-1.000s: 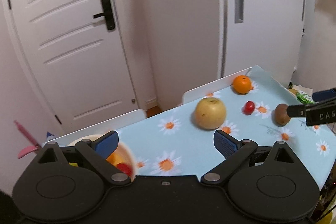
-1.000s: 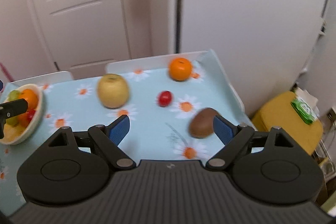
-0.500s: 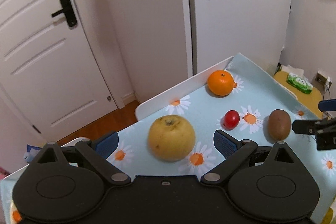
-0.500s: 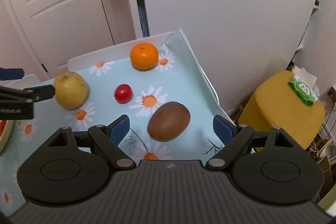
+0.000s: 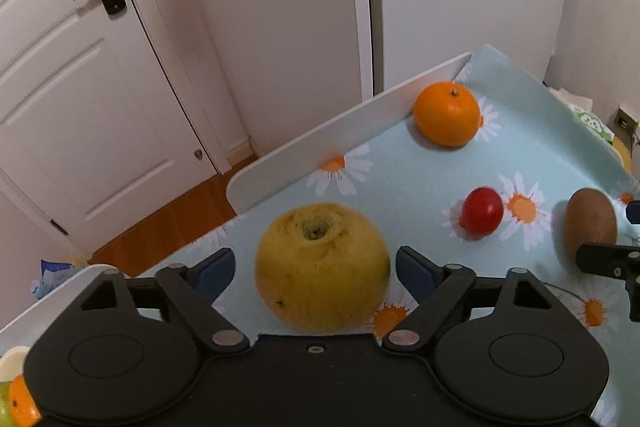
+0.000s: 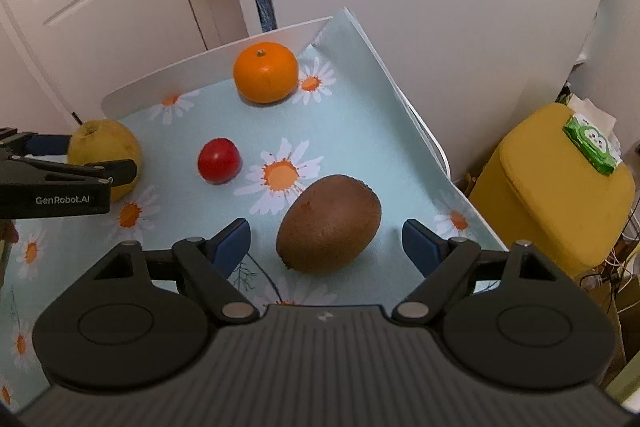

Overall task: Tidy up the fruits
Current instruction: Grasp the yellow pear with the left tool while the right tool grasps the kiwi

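Note:
A yellow pear (image 5: pixel 322 267) lies on the daisy-print tablecloth (image 5: pixel 400 183), between the open fingers of my left gripper (image 5: pixel 314 269); the pads stand apart from it on both sides. A brown kiwi (image 6: pixel 329 229) lies between the open fingers of my right gripper (image 6: pixel 326 247), with gaps on both sides. A small red tomato (image 6: pixel 219 160) and an orange (image 6: pixel 266 72) lie farther back. The pear (image 6: pixel 105 155) and the left gripper's fingers (image 6: pixel 116 169) show at the left of the right wrist view. The kiwi (image 5: pixel 590 225) shows at the right of the left wrist view.
A white raised rim (image 5: pixel 340 139) borders the table's far edge. A bowl with fruit (image 5: pixel 14 387) sits at the lower left of the left wrist view. A yellow stool (image 6: pixel 556 187) with a green tissue pack (image 6: pixel 592 143) stands right of the table. White doors stand behind.
Both grippers have moved forward and down. The pear now sits between the left fingers and the kiwi between the right fingers. Both stay open.

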`<control>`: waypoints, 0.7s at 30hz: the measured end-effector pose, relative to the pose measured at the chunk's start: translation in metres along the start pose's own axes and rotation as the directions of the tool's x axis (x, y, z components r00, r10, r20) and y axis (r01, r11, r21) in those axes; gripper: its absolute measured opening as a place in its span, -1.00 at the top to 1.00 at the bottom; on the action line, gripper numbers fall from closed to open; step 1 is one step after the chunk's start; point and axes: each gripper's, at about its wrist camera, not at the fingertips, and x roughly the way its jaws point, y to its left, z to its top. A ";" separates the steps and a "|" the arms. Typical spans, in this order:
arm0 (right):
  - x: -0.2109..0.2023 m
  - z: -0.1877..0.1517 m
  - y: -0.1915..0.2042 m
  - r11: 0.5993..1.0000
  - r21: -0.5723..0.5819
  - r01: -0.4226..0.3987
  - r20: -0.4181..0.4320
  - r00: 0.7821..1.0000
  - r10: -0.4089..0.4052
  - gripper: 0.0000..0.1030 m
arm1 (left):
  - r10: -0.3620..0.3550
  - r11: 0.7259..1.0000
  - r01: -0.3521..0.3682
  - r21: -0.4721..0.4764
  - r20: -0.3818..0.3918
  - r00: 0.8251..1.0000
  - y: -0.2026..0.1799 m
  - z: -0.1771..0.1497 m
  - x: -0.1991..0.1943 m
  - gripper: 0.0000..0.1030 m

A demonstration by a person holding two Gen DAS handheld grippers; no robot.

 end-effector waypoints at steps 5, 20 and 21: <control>0.007 0.001 -0.001 1.000 0.012 0.011 -0.007 1.000 -0.011 -0.90 | -0.029 1.000 0.029 0.002 -0.003 1.000 0.002 -0.002 0.006 -0.55; 0.020 -0.001 0.008 0.998 -0.047 0.038 -0.015 0.999 -0.039 -0.53 | -0.058 0.997 0.059 0.057 -0.017 0.998 0.000 -0.009 -0.002 -0.53; 0.020 -0.001 0.009 0.997 -0.053 0.047 -0.012 0.999 -0.047 -0.44 | -0.058 0.997 0.059 0.058 -0.018 0.998 0.000 -0.010 -0.003 -0.53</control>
